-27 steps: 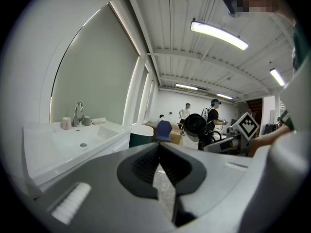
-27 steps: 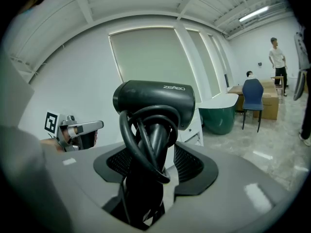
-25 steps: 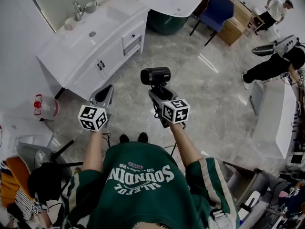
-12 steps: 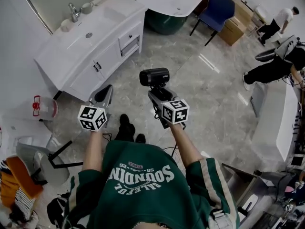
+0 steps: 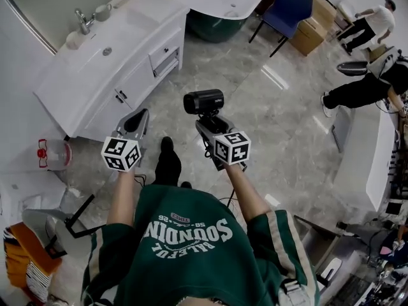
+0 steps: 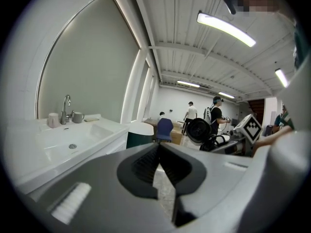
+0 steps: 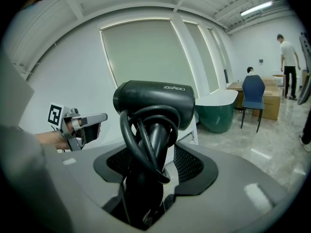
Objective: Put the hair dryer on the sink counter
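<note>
A black hair dryer (image 5: 204,101) stands upright in my right gripper (image 5: 205,121), which is shut on its handle. In the right gripper view the hair dryer (image 7: 155,101) has its cord wound round the handle, between the jaws of the right gripper (image 7: 150,174). My left gripper (image 5: 141,115) is held beside it, to the left, jaws together and holding nothing. The white sink counter (image 5: 137,18) lies ahead and to the left across the marble floor. The left gripper view shows that sink counter (image 6: 29,152) at the left and the left gripper (image 6: 158,171) shut.
A faucet (image 5: 83,21) and a cup (image 5: 102,11) stand at the counter's back. A green tub with a white top (image 5: 220,5), a blue chair (image 5: 287,8) and a wooden desk (image 5: 312,30) are beyond. People (image 5: 363,85) are at the right. A white bin (image 5: 48,153) stands at the left.
The person has stepped forward, one foot now ahead. The counter has slid left in the head view. Both grippers keep their pose, with the hair dryer still held.
</note>
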The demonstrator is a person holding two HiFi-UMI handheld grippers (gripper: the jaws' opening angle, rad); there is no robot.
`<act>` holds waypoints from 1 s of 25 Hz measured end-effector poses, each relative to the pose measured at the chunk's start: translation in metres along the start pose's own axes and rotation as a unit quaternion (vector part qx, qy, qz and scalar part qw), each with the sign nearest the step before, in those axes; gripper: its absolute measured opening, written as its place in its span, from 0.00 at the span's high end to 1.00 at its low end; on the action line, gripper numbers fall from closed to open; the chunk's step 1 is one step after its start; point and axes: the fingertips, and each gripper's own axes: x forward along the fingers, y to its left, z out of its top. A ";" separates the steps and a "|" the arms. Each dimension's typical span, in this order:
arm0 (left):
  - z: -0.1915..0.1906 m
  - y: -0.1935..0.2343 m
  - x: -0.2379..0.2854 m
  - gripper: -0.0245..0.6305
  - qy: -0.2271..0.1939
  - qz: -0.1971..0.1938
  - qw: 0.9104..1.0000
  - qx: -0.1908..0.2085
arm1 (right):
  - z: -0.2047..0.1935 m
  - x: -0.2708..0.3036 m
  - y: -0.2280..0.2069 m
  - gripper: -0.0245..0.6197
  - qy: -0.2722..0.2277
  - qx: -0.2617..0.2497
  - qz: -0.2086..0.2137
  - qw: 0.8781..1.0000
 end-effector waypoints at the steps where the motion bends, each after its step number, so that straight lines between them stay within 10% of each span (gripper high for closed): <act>1: 0.003 0.008 0.011 0.89 0.001 -0.004 1.000 0.000 | 0.005 0.009 -0.005 0.57 0.002 0.001 -0.003 1.000; 25: 0.097 0.234 0.200 0.89 0.005 -0.012 1.000 -0.002 | 0.188 0.266 -0.055 0.57 -0.004 -0.018 0.005 1.000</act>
